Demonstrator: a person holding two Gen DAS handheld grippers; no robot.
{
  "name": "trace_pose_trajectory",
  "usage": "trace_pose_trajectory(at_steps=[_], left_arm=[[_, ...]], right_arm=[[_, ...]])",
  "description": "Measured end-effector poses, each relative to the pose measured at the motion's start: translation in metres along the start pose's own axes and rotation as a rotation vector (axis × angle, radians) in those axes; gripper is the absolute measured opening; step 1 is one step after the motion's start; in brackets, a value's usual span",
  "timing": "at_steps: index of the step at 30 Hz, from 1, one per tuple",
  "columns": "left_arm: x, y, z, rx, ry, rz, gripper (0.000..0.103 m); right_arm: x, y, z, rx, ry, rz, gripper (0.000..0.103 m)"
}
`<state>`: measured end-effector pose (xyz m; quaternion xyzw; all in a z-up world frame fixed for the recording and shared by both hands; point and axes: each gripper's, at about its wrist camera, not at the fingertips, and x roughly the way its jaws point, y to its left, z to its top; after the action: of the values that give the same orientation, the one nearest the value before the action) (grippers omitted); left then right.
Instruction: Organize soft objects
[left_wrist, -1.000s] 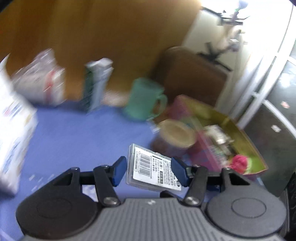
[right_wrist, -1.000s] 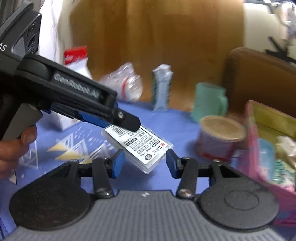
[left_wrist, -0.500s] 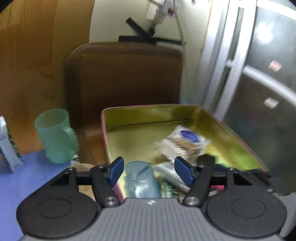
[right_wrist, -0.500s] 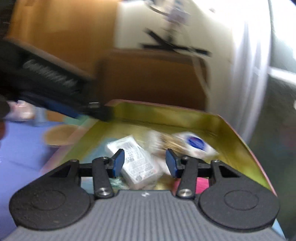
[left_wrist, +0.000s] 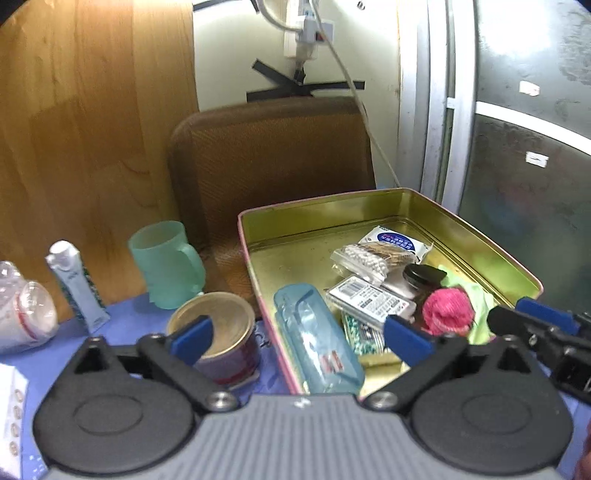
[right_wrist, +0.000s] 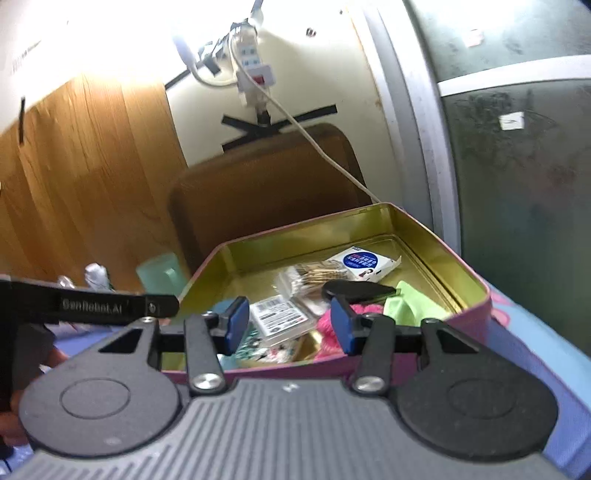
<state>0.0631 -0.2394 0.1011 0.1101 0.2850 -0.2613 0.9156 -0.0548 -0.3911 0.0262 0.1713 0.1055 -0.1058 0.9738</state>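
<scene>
The left claw (left_wrist: 299, 338) is spread wide and holds nothing; between its fingers lies a blue translucent case (left_wrist: 314, 338) at the near end of the gold tin (left_wrist: 480, 236). Just beyond its right finger sit a barcoded white packet (left_wrist: 371, 301) and a pink soft ball (left_wrist: 447, 312) on a green cloth (left_wrist: 480, 295). Past its left finger a paper cup (left_wrist: 218, 332) stands on the blue tabletop (left_wrist: 122, 317), a green mug (left_wrist: 166, 264) farther off. The right claw (right_wrist: 290, 328) is partly open and empty, poised over the tin's near wall, the packet (right_wrist: 279, 315) just ahead between its fingers.
</scene>
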Motion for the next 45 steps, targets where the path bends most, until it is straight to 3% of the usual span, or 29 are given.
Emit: trace_pose_trajectory(at_steps=[8, 13, 31, 45], left_arm=[[-0.042, 0.009, -0.027, -0.016, 0.015, 0.037, 0.103], [-0.060, 0.015, -0.042, 0.001, 0.016, 0.055, 0.103], [-0.090, 0.064, -0.074, -0.067, -0.025, 0.058, 0.103], [-0.096, 0.077, -0.082, -0.060, -0.050, 0.096, 0.103]], right_arm=[[-0.034, 0.016, -0.012, 0.119, 0.008, 0.056, 0.053], [-0.043, 0.031, -0.015, 0.166, 0.045, 0.107, 0.059], [-0.057, 0.076, -0.022, 0.140, 0.071, 0.127, 0.063], [-0.055, 0.099, -0.026, 0.112, 0.084, 0.113, 0.064]])
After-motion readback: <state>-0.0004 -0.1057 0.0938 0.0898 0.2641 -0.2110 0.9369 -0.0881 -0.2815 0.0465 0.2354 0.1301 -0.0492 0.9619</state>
